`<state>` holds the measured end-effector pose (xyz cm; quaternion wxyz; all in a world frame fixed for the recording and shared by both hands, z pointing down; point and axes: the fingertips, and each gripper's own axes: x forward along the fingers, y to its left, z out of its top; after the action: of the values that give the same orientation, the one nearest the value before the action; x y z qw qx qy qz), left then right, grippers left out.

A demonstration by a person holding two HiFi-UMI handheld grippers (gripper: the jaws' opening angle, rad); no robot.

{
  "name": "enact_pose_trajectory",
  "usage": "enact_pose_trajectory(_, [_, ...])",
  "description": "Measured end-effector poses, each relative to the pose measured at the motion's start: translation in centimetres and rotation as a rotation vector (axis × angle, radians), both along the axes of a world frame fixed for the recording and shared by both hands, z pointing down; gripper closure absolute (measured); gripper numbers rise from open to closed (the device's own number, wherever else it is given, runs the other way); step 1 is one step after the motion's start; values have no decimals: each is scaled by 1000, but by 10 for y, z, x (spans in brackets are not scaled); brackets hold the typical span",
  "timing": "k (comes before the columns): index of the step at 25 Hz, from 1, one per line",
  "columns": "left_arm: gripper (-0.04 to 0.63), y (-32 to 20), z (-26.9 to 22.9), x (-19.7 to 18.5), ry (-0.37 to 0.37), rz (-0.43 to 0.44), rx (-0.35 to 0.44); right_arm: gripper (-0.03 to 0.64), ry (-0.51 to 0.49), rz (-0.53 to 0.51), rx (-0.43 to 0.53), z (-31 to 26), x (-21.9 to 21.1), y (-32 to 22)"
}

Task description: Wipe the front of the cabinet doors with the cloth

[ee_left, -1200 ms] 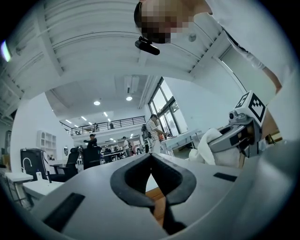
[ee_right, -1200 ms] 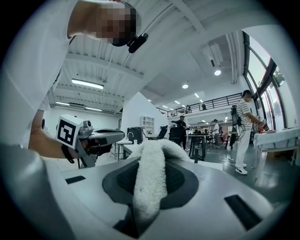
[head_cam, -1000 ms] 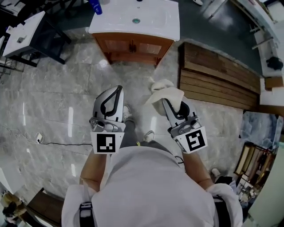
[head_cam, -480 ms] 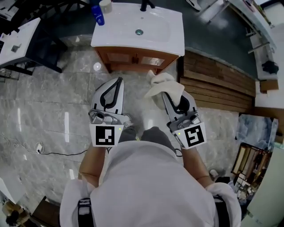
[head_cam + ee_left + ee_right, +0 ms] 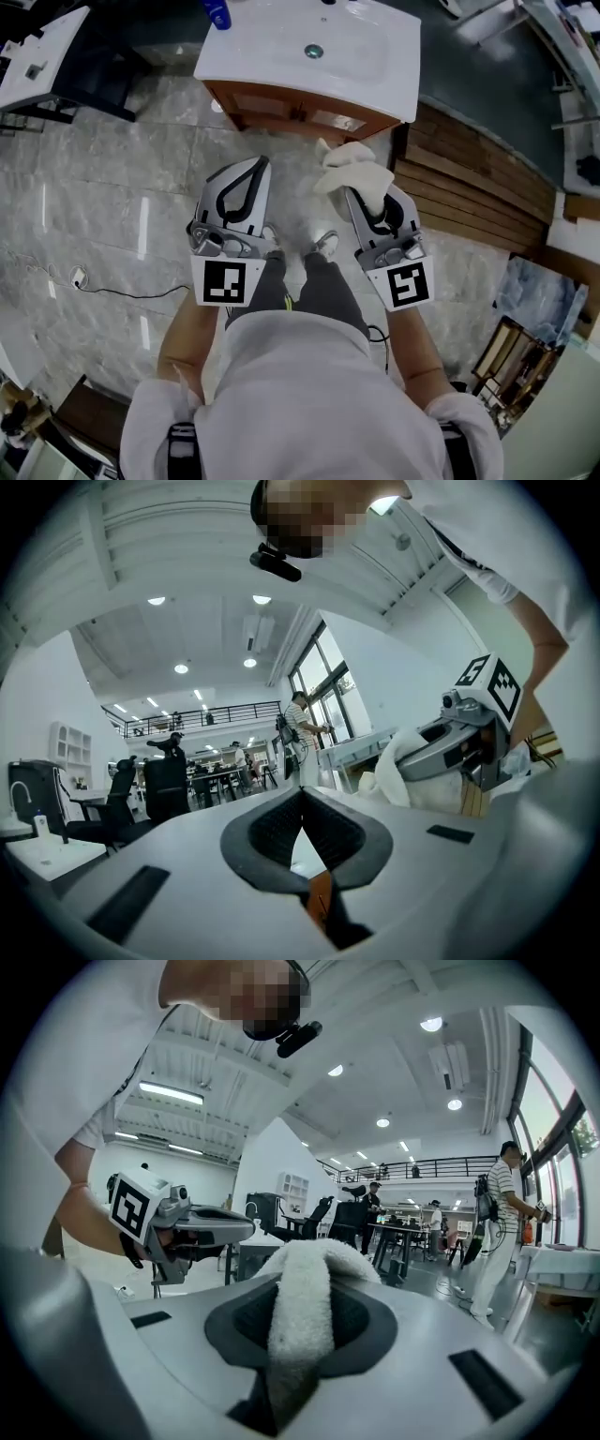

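Now | my right gripper (image 5: 353, 195) clamps the cloth (image 5: 357, 171), nearer the vanity cabinet doors (image 5: 298, 114) ahead | my left gripper (image 5: 251, 165) closed, empty

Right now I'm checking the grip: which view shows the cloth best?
The right gripper view: the cloth fills its middle, clamped between the jaws. The head view shows it bunched at the tips of the right gripper; the left gripper view, only an edge.
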<state>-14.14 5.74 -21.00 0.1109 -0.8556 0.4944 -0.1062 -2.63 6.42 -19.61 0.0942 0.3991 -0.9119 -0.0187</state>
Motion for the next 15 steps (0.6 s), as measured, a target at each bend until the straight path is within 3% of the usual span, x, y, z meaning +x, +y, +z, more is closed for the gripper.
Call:
enact_pose_trajectory(7, [577,-46,88,25,-21,-9,-18,525,45,-58,-89,110,13,-53])
enact_pose_trajectory(11, [577,-64,141,36,-29,-5,-4,525,41,-85,-64,166,15,-80])
enact_pose_trajectory(15, [577,-68,212,33,-29,-19,-39,525,32,-110,-66,231,9,-91])
